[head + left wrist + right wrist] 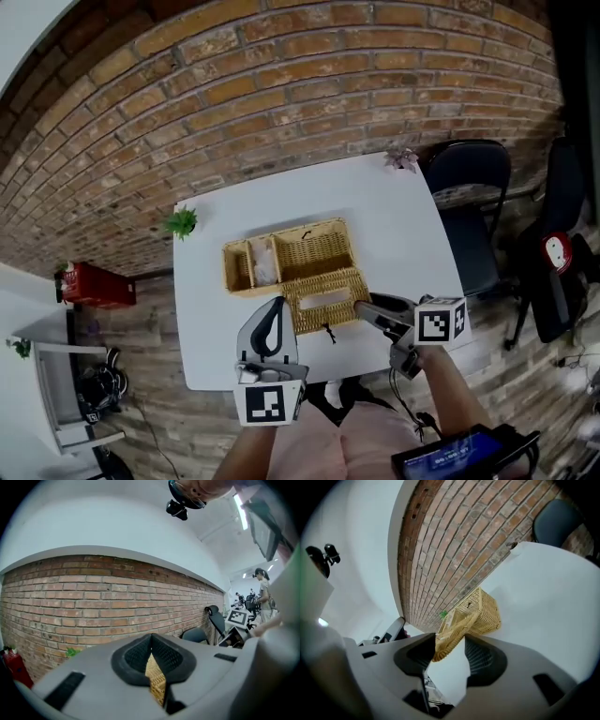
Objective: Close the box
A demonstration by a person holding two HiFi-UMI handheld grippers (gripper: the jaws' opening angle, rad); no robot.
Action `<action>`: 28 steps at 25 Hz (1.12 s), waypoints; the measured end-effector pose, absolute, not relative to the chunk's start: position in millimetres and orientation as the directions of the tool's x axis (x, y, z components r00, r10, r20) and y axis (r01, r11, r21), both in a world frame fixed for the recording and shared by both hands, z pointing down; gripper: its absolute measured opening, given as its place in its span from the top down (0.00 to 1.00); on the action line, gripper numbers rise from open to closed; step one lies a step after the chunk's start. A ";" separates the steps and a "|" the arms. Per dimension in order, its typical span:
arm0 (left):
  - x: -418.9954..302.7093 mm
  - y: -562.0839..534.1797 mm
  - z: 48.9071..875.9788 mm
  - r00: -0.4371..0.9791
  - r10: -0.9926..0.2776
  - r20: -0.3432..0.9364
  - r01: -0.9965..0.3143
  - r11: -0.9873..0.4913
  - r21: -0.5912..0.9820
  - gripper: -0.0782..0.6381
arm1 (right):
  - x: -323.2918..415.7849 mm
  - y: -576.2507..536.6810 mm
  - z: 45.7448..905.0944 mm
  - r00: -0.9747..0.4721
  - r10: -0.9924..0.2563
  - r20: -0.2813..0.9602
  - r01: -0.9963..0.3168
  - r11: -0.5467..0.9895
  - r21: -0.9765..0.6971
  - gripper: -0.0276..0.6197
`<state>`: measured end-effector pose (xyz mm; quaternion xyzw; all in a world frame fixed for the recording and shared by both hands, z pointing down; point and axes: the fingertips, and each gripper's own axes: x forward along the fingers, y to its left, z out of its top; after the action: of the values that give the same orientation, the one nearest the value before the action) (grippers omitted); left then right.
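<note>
A wicker box point(292, 249) stands open in the middle of the white table point(394, 220). Its lid point(323, 300) hangs out toward me, below the box. My left gripper point(274, 314) is at the lid's left edge; in the left gripper view its pads point(133, 656) are closed with a strip of wicker lid point(156, 681) between them. My right gripper point(364, 309) sits at the lid's right edge. In the right gripper view it point(450, 644) stands open, the lid's rim point(450, 637) reaching in between the jaws, the box body point(485, 611) beyond.
A white item point(265, 267) lies in the box's left compartment. A small green plant point(182, 222) and a pinkish plant point(403, 157) stand at the table's far corners. A black chair point(469, 202) is at the right, a red case point(94, 284) on the floor at the left.
</note>
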<state>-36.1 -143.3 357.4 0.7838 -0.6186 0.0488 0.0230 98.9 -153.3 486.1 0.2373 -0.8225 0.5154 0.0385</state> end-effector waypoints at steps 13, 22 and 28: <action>-36.8 -141.3 363.7 0.254 -0.960 0.121 -0.964 -0.261 -0.049 0.88 | 98.9 -186.7 458.3 -0.867 -0.454 0.206 -0.327 0.206 -0.922 0.58; -32.1 -142.1 371.2 0.297 -0.948 0.119 -0.954 -0.300 -0.013 0.88 | 97.8 -215.8 448.6 -0.806 -0.565 0.179 -0.271 0.082 -0.959 0.57; -24.2 -145.7 373.3 0.354 -0.929 0.109 -0.934 -0.357 -0.009 0.88 | 96.0 -229.3 443.1 -0.785 -0.594 0.173 -0.270 0.077 -0.960 0.55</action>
<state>-24.2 -145.7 373.3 0.8223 -0.5665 0.0475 0.0274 96.0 -229.3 443.1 0.2994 -0.7218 0.6097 -0.1327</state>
